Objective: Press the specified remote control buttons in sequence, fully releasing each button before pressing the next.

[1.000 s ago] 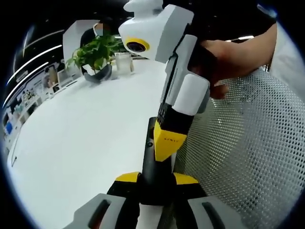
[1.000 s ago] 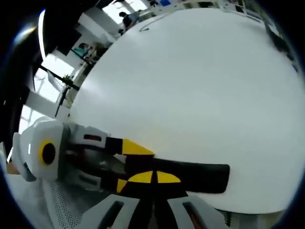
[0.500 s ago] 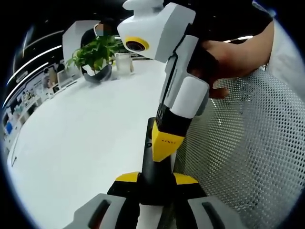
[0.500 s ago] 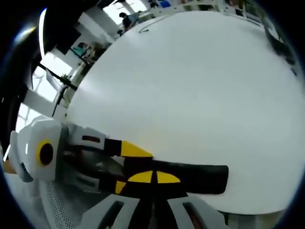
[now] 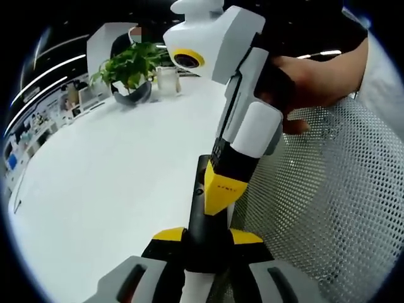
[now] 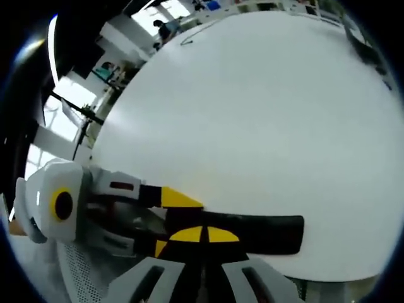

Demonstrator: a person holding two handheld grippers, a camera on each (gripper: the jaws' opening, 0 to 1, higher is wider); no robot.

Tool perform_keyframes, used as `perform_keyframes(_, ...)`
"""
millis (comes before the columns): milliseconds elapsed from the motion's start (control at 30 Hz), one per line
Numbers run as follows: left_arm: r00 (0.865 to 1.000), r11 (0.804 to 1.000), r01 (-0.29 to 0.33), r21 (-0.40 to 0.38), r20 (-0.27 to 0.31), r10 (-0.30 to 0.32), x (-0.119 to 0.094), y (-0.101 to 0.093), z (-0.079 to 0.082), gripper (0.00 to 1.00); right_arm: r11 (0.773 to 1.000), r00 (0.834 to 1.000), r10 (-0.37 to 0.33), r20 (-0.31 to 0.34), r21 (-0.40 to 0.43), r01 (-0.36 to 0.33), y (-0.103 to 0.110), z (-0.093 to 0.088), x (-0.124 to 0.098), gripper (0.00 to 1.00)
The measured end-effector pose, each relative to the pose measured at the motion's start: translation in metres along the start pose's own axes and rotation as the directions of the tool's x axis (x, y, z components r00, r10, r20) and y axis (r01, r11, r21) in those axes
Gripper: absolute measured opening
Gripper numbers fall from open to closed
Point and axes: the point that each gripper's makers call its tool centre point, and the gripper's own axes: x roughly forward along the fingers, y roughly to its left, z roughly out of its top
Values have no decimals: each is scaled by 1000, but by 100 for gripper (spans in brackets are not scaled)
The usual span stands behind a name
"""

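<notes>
A slim black remote (image 5: 197,214) stands up between my left gripper's (image 5: 207,237) yellow-tipped jaws, which are shut on its near end. My right gripper (image 5: 221,187) comes down from the upper right, held by a person's hand (image 5: 309,72), and its yellow tips rest against the remote's face. In the right gripper view the remote (image 6: 268,231) lies across the bottom, over the white table (image 6: 252,113). There my right gripper (image 6: 204,235) has its jaws together, touching the remote. The left gripper (image 6: 170,221) reaches in from the left and clamps the remote's end.
A potted green plant (image 5: 129,69) and a clear cup (image 5: 167,79) stand at the far side of the table (image 5: 95,177). A white mesh chair back (image 5: 328,189) is close on the right. Shelves and a person stand far off in the room.
Both views have shifted slightly with the hands. The right gripper's tips stay on the remote, and the left gripper keeps its hold.
</notes>
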Motion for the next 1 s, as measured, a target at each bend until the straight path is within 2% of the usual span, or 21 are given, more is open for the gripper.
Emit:
perform_keyframes(367, 1000, 999, 2, 45, -2, -2, 0, -1, -1, 24, 999, 1000, -22, 2, -37, 22, 0, 0, 1, 0)
perform_keyframes(533, 1000, 999, 3, 42, -4, -3, 0, -2, -1, 24, 1000, 1000, -8, 10, 1, 8, -1, 0, 0, 0)
perform_keyframes(733, 1000, 999, 6, 48, 3, -6, 0, -2, -1, 24, 998, 1000, -11, -26, -62, 10, 6, -3, -1, 0)
perform_keyframes(867, 1000, 999, 8, 52, 6, -8, 0, -2, -1, 24, 998, 998, 0, 70, -60, 4, 8, 13, -12, 0)
perform_keyframes(1000, 1000, 998, 7, 58, 4, -7, 0, -2, -1, 24, 999, 984, -11, 180, -49, 20, 3, 30, -30, 0)
